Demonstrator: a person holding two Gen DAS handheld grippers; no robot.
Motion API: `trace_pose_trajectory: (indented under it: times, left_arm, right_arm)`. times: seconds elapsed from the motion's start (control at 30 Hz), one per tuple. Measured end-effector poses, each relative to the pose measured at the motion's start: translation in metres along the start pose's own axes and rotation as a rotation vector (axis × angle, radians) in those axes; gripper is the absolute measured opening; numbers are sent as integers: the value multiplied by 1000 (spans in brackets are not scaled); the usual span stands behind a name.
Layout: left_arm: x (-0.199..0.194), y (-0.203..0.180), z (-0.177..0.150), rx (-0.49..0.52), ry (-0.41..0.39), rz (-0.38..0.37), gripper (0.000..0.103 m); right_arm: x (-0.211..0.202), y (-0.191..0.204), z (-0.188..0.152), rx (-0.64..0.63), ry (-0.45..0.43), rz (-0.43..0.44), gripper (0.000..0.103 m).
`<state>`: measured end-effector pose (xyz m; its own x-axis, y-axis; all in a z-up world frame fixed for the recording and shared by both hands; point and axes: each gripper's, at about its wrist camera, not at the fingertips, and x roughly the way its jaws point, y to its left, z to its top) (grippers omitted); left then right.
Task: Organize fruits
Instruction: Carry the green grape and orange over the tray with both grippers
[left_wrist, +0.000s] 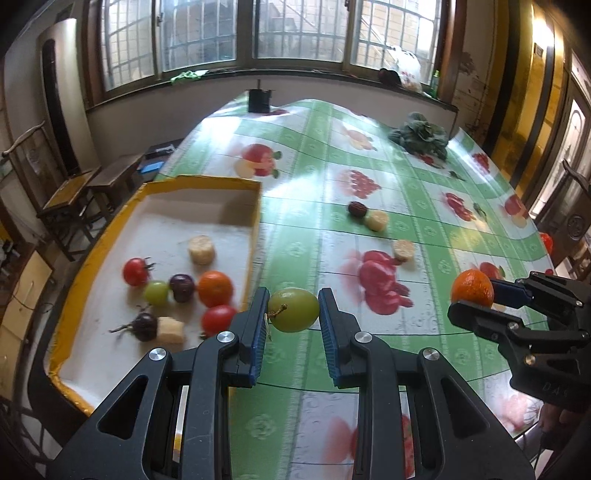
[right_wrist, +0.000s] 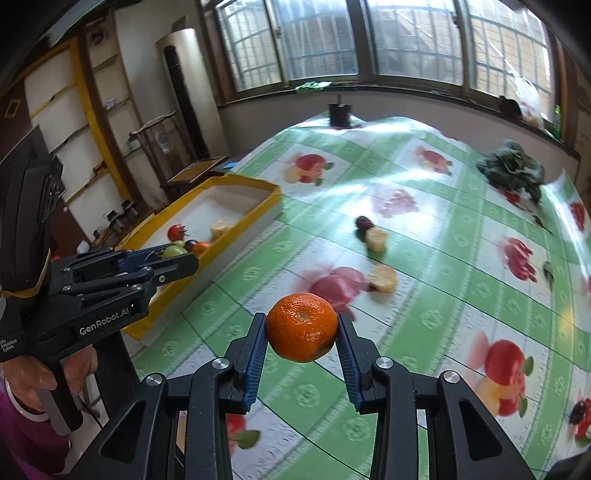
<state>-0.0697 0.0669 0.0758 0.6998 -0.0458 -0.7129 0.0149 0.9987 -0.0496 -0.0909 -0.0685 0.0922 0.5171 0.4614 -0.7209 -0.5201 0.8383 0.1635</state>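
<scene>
Behind left gripper (right_wrist: 177, 258), half-hidden green grape (right_wrist: 173, 251)

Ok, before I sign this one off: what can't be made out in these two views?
- Tray: near corner hidden by the left gripper in the left wrist view; its wall hides most contents in the right wrist view.
- Red object: cut off at the table edge, left wrist view.
- Green grape: in the right wrist view, mostly hidden by the left gripper's fingers.
- Dark fruit on the table: blurred in the right wrist view, type unclear.
</scene>
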Motion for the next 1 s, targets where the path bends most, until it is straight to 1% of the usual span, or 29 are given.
trace_pose_trajectory:
  times: [0.57,0.83,1.0]
  left_arm:
    - [-4,53,-2,-78,-16,81,26]
    - [-3,90,-2,-147,-16,124,26]
    - [3,109,-5,-186,-2,141,26]
  right_arm:
    - [40,51,26,-96,48,73,36]
    - [61,71,40,-136,67,118,36]
    - [77,82,50,-156,80,139,36]
